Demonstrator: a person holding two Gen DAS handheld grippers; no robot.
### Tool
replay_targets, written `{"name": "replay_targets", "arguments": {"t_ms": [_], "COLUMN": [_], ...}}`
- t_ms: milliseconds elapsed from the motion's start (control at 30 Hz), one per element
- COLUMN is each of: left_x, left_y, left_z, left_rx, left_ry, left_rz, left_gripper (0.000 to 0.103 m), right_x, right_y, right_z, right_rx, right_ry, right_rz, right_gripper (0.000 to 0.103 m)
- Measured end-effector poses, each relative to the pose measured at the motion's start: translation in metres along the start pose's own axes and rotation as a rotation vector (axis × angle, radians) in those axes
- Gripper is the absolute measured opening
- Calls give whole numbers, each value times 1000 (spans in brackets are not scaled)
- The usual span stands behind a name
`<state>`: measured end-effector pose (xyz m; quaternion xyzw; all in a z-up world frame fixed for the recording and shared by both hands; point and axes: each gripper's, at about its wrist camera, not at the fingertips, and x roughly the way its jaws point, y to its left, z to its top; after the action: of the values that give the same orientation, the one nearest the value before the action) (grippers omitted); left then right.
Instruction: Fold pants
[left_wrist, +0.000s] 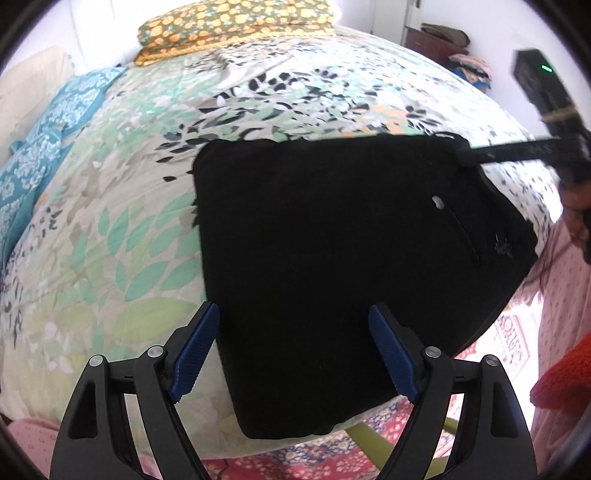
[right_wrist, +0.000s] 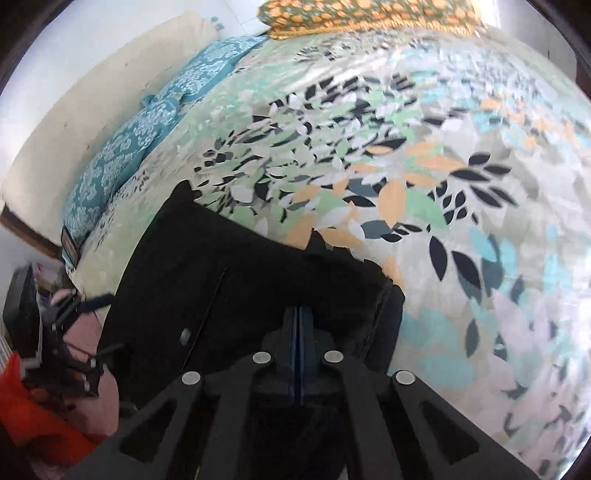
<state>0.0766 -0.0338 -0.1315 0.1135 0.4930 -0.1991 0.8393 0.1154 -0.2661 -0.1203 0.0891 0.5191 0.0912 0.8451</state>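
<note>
The black pants (left_wrist: 332, 266) lie folded into a flat rectangle on the leaf-print bedspread (left_wrist: 122, 236), near the bed's front edge. My left gripper (left_wrist: 293, 325) is open above the near part of the pants, its blue pads (left_wrist: 195, 350) spread wide with nothing between them. My right gripper (left_wrist: 466, 154) reaches in from the right and touches the pants' far right corner. In the right wrist view the right gripper (right_wrist: 299, 314) has its blue pads pressed together over the black pants (right_wrist: 229, 288); whether cloth is pinched between them is hidden. The left gripper (right_wrist: 74, 332) shows at lower left.
An orange-patterned pillow (left_wrist: 236, 26) lies at the head of the bed. A teal patterned cloth (left_wrist: 40, 147) lies along the left side. A red patterned rug (left_wrist: 325, 458) covers the floor below the bed edge. Stacked clothes (left_wrist: 469, 66) sit at far right.
</note>
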Motion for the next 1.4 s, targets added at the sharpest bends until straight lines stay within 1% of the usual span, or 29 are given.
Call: {"name": "replay_targets", "arguments": {"t_ms": [67,133,233,333,400,433,467,500,533,633,700,733,767,800,833,867,900,967,1000,1067,1167,1233,1267,1333,1400], "left_x": [-5,-8,-5,-2,-2,-1,0,1,3,7,5,4,3,2,2,3,6,13,18,31,55,65,70,78,84], "left_y": [6,10,14,15,15,14,14,14,14,15,20,24,29,36,43,53,64,84,95,105,108,106,104,99,91], "left_z": [3,4,4,4,3,3,2,2,2,1,1,2,2,3,4,5,6,8,9,12,17,16,15,15,17], "left_rx": [-30,-48,-56,-54,-47,-43,-38,-36,-35,-48,-75,-90,-110,-132,-159,-198,-243,-332,-383,-430,-433,-434,-439,-439,-426], "left_ry": [-17,-25,-12,1,5,8,12,18,28,49,48,47,45,43,42,45,53,64,63,97,167,192,201,214,212], "left_rz": [23,46,75,94,101,103,105,105,100,90,71,64,59,56,46,21,-21,-118,-185,-258,-362,-395,-423,-466,-476], "left_gripper": [84,84,84,84,84,84,84,85,86,87,87,87,87,87,87,87,87,87,88,88,88,88,88,92,95], "right_x": [-24,-39,-45,-33,-24,-18,-11,-3,2,-1,-10,-13,-22,-30,-38,-46,-51,-53,-49,-34,-7,9,19,39,46], "right_y": [18,32,55,75,79,79,77,76,76,77,74,69,62,54,46,39,29,6,-5,-26,-49,-56,-58,-61,-56], "right_z": [-10,-21,-36,-52,-60,-64,-70,-76,-80,-83,-77,-76,-74,-73,-72,-71,-70,-67,-65,-63,-60,-56,-55,-55,-51], "right_rx": [-57,-106,-157,-232,-247,-248,-253,-263,-268,-254,-211,-181,-145,-114,-84,-56,-21,55,92,180,286,325,345,374,351], "right_ry": [-21,-27,9,55,84,101,133,174,195,181,158,138,107,69,24,-14,-32,-40,-41,-16,23,44,60,101,102], "right_rz": [22,46,84,56,36,9,-36,-61,-61,-52,-19,2,17,13,-6,-16,-10,24,45,116,214,272,312,397,402], "right_gripper": [10,13,13,13,13,13,13,13,13,13,13,21,49,71,98,103,103,103,103,103,103,103,103,103,103]}}
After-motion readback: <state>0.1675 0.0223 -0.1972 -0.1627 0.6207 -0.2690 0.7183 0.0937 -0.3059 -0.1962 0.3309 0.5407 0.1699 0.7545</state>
